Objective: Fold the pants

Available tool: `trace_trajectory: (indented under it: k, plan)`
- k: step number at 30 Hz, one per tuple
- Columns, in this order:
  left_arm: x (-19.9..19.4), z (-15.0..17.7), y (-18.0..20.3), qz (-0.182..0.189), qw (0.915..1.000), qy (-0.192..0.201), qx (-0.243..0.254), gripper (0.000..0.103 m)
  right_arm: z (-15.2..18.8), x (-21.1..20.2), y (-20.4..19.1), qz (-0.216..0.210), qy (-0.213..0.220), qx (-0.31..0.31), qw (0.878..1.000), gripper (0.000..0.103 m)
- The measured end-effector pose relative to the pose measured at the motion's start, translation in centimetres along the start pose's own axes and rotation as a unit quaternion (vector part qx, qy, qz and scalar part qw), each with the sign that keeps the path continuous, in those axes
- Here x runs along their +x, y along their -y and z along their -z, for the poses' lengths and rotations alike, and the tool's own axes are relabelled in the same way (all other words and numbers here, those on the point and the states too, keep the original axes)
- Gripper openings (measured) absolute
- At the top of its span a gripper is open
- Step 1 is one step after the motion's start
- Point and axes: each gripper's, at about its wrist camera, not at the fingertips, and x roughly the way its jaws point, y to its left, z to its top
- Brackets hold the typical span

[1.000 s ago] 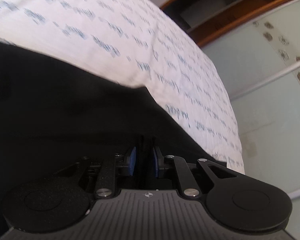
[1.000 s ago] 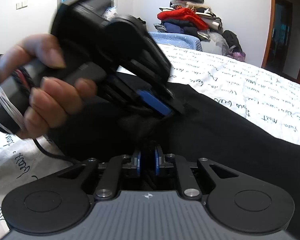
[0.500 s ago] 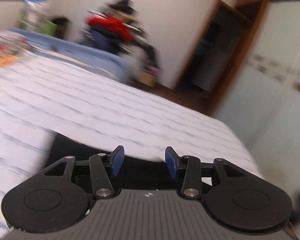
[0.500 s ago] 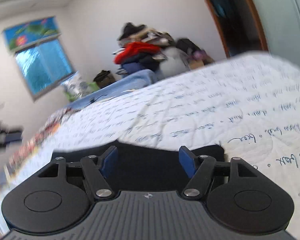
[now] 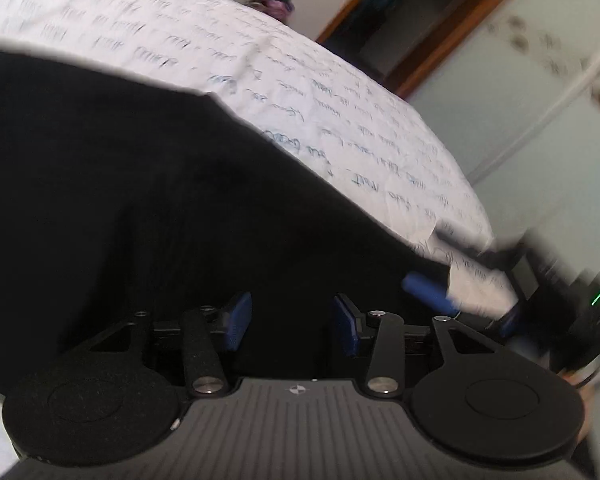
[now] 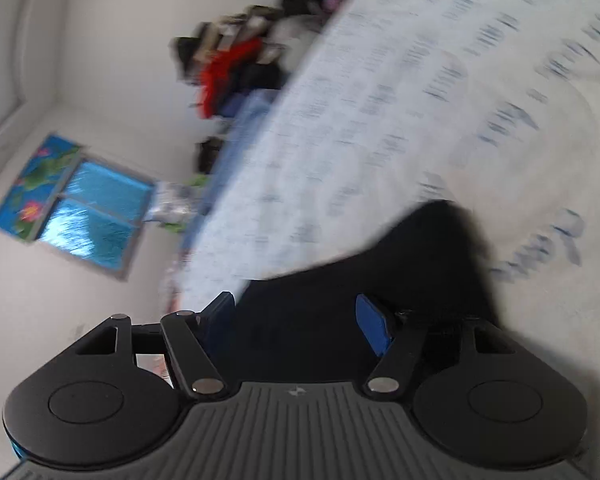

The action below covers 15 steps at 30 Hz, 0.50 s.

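The black pants (image 5: 148, 184) lie spread on the white bed sheet with blue writing (image 5: 340, 92). My left gripper (image 5: 291, 326) is open and empty, low over the black cloth. My right gripper (image 6: 296, 326) is open and empty, tilted, with a corner of the pants (image 6: 420, 264) in front of it. The right gripper also shows blurred at the right edge of the left wrist view (image 5: 512, 292), at the edge of the pants.
A pile of clothes (image 6: 240, 60) sits at the far end of the bed. A window (image 6: 80, 208) is in the wall. A wardrobe with pale doors (image 5: 540, 120) and a wooden door frame (image 5: 432, 40) stand beside the bed.
Both grippers were shut on the pants a second ago and have opened and let go. Both have swung since; the left now looks down on the pants, the right is tilted sideways.
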Motion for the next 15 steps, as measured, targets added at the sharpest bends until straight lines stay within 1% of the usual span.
trace_trajectory:
  k: [1,2,3,6,7,8,9,11,12,13,14,15]
  plan:
    - [-0.1,-0.1,-0.6,0.010,0.9999,-0.002,-0.011,0.050,-0.1,0.1,0.8,-0.003,0.008,-0.003,1.000,0.045]
    - [-0.2,-0.1,-1.0,0.010,0.9998,-0.002,-0.016,0.043,-0.2,0.0,1.3,-0.003,0.014,-0.002,1.000,0.038]
    - [-0.4,0.0,-1.3,0.005,0.9998,-0.001,-0.021,0.038,-0.1,-0.2,1.5,0.000,0.014,0.001,1.000,0.036]
    - [-1.1,-0.1,-1.6,0.015,0.9993,-0.003,-0.034,0.039,-0.1,-0.3,1.2,0.008,0.009,0.003,1.000,0.037]
    - [-1.5,-0.3,-1.7,0.020,0.9987,-0.009,-0.046,0.042,-0.1,-0.4,0.8,0.013,0.009,0.010,1.000,0.040]
    - [-2.1,-0.4,-1.7,0.022,0.9984,-0.005,-0.052,0.055,0.0,-0.7,0.2,0.019,0.011,0.013,1.000,0.048]
    - [-3.1,-0.5,-1.5,0.017,0.9988,0.011,-0.045,0.072,0.4,-1.3,-0.6,0.017,0.013,0.006,1.000,0.052]
    - [-4.4,-0.4,-1.0,-0.002,0.9990,0.044,-0.012,0.086,1.7,-2.8,-2.5,-0.008,0.013,-0.026,1.000,0.069]
    - [-4.4,-0.3,-1.1,-0.009,0.9989,0.047,-0.002,0.085,2.3,-3.1,-3.1,-0.018,0.011,-0.036,0.999,0.074]
    - [-4.0,-0.3,-1.5,-0.018,0.9991,0.038,-0.005,0.085,2.9,-3.2,-3.3,-0.019,0.006,-0.041,0.999,0.076]
    - [-3.5,-0.1,-2.2,-0.023,0.9993,0.026,-0.014,0.083,3.3,-2.7,-2.9,-0.006,-0.003,-0.040,0.999,0.075]
    - [-3.3,0.1,-2.7,-0.019,0.9992,0.033,-0.014,0.083,3.5,-1.9,-2.2,0.014,-0.014,-0.038,0.999,0.073]
